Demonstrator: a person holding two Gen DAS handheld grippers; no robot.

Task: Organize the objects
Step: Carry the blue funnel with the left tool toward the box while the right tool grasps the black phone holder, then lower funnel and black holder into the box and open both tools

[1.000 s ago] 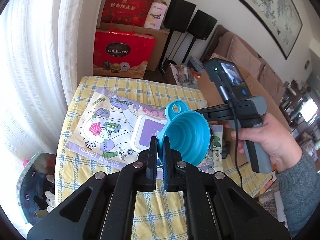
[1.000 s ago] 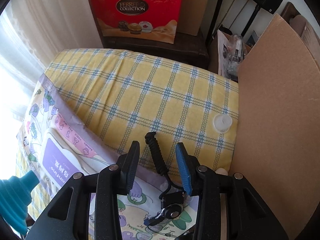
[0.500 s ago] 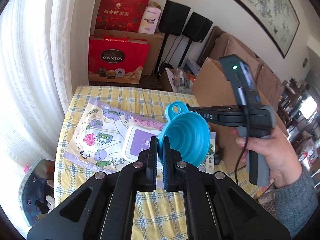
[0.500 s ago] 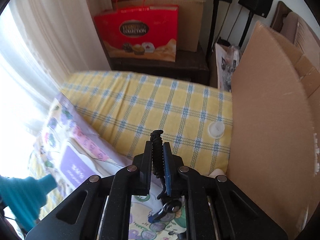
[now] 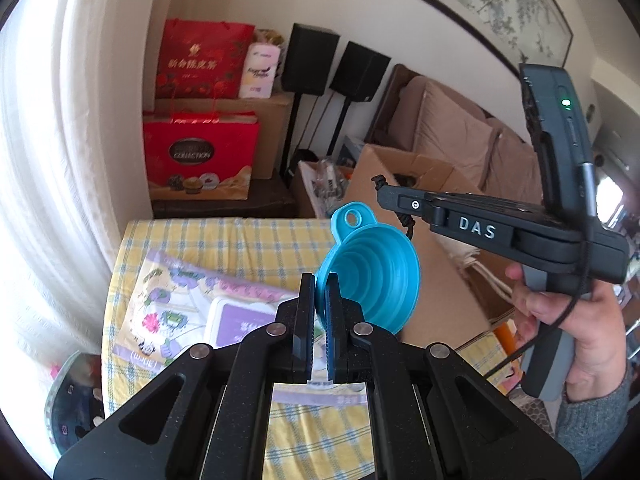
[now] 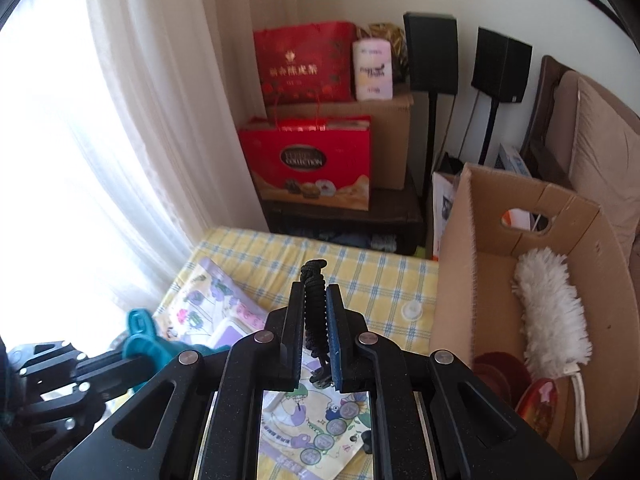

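A blue collapsible funnel (image 5: 372, 272) hangs above the table, its rim pinched by my shut left gripper (image 5: 320, 280). In the right wrist view the funnel (image 6: 140, 324) and left gripper (image 6: 136, 364) show at lower left. My right gripper (image 6: 314, 292) is shut on a black braided cord (image 6: 314, 308), which stands up between the pads, a small metal clip dangling beneath. The left wrist view shows the right gripper (image 5: 384, 196), held by a hand, raised beside the open cardboard box (image 5: 400, 168).
The table wears a yellow checked cloth (image 6: 360, 276) with a cartoon printed sheet (image 5: 172, 292), a purple wipes pack (image 5: 240, 320) and a small white cap (image 6: 412, 311). The box (image 6: 452, 280) holds a white duster (image 6: 548, 304) and red items (image 6: 536, 400). Red gift bags and speakers stand behind.
The right gripper closed on the black cord and lifted it off the table. Both grippers rose, and the box's inside came into the right wrist view.
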